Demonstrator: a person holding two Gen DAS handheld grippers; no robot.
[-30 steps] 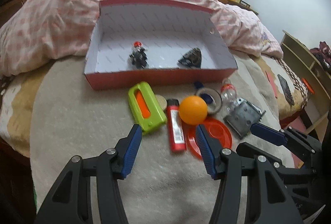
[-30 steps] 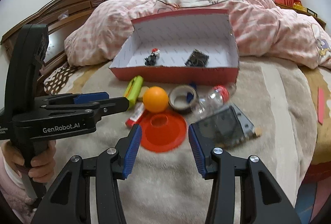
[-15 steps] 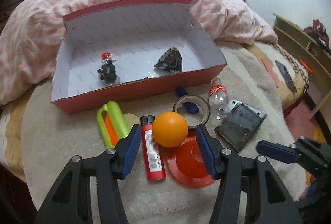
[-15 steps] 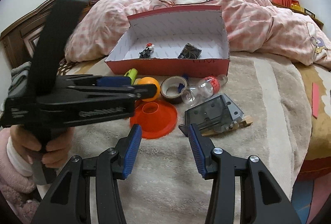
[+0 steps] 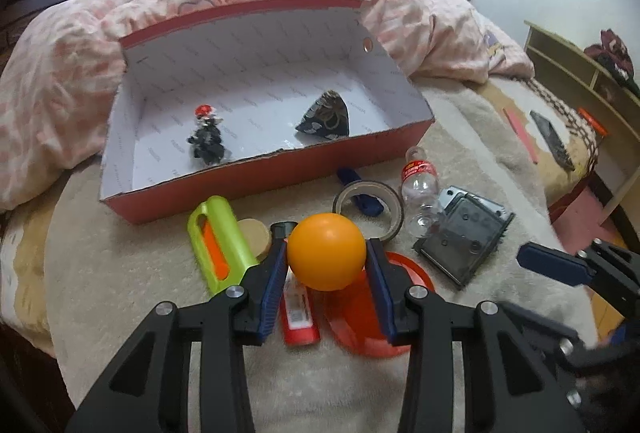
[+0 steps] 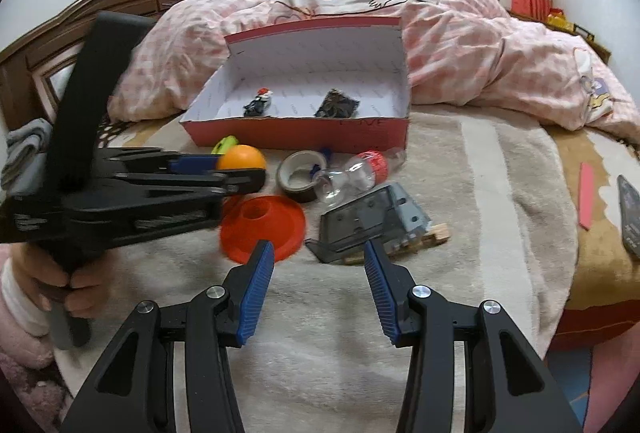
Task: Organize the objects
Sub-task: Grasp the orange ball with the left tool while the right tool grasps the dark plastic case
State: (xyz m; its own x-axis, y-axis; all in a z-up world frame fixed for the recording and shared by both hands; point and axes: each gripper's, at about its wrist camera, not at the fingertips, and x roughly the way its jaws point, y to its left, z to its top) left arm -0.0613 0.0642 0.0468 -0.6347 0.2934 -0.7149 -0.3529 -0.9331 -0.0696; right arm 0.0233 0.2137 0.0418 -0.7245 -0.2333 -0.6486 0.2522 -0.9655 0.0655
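An orange ball [image 5: 326, 257] sits between the blue pads of my left gripper [image 5: 326, 253], just above an orange disc [image 5: 360, 325]. The jaws are closing, and both pads touch the ball's sides. From the right wrist view the left gripper [image 6: 236, 169] reaches in from the left with the ball [image 6: 242, 157] at its tips. My right gripper [image 6: 318, 253] stands open over the beige blanket with nothing between its fingers, just short of the disc [image 6: 264, 225] and a grey plastic case [image 6: 372, 221]. The red box [image 5: 280, 189] behind holds a small toy figure [image 5: 206, 137] and a dark pouch [image 5: 326, 117].
Beside the ball lie a green holder [image 5: 218, 241], a red tube [image 5: 298, 313], a tape roll [image 5: 368, 193] and a clear bottle [image 5: 418, 189]. A pink quilt [image 6: 480, 53] is heaped behind the box. A person's hand [image 6: 60, 285] holds the left gripper's handle.
The left gripper moved forward to the orange ball and its jaws narrowed onto it. The right gripper stayed open and drew back slightly.
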